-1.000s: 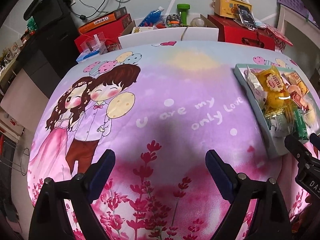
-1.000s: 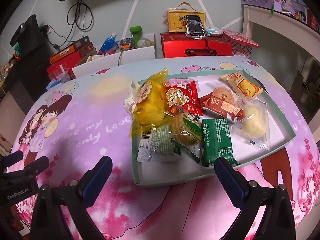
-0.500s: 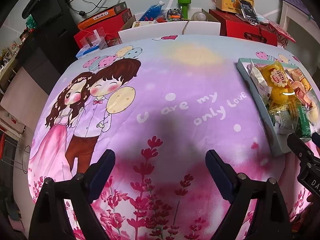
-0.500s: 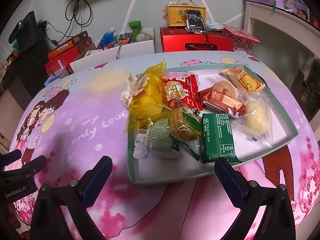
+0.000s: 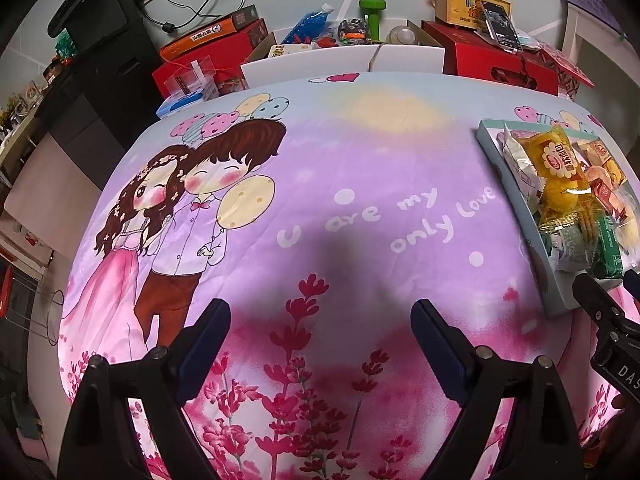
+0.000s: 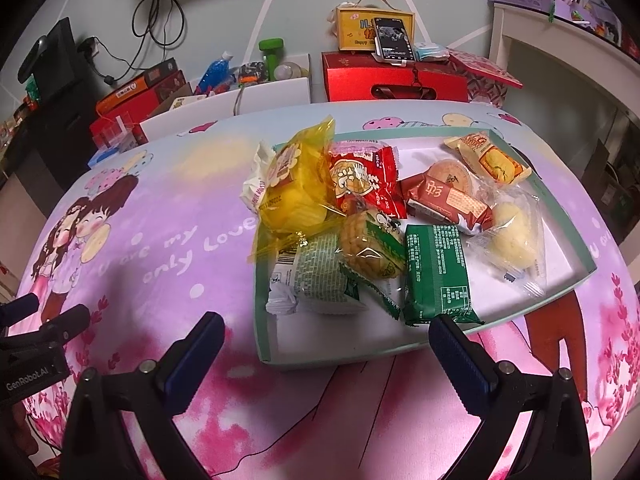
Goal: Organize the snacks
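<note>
Right wrist view: snacks piled in the tray (image 6: 576, 280), straight ahead.
Right gripper (image 6: 326, 346) gapes wide, empty, nearest the green packet (image 6: 436, 272), lying lengthwise away; left gripper (image 5: 320, 334) equally wide, empty, farther off.

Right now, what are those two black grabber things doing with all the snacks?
A person holds a gripper in each hand over a cartoon bedspread. Neither has picked anything up. The right gripper hangs, jaws open, just in front of a shallow tray piled with wrapped snacks, such as a yellow packet and a green one. The left gripper is open too, over bare bedspread beside the tray.
</note>
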### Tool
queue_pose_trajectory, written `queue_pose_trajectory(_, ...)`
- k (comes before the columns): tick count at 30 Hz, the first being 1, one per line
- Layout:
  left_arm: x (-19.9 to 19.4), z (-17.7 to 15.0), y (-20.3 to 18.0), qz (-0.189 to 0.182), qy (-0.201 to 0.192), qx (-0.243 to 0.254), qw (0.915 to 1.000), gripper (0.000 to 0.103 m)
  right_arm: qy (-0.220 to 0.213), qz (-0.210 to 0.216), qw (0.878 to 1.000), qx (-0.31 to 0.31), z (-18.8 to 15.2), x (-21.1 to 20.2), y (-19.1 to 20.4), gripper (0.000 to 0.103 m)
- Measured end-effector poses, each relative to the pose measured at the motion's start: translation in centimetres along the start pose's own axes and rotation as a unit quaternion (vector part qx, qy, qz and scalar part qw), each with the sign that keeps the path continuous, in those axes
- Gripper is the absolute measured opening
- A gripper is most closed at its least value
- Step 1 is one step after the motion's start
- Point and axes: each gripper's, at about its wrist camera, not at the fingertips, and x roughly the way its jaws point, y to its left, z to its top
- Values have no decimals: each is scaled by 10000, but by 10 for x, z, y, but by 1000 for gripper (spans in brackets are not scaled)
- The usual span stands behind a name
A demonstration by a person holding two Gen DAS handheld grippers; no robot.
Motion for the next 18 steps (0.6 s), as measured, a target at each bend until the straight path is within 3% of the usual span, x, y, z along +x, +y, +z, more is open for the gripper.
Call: queue_pose_trajectory(18, 4, -1, 1, 12, 97, -32, 9999, 92, 71, -23, 10000, -5, -1, 3, 1, 103)
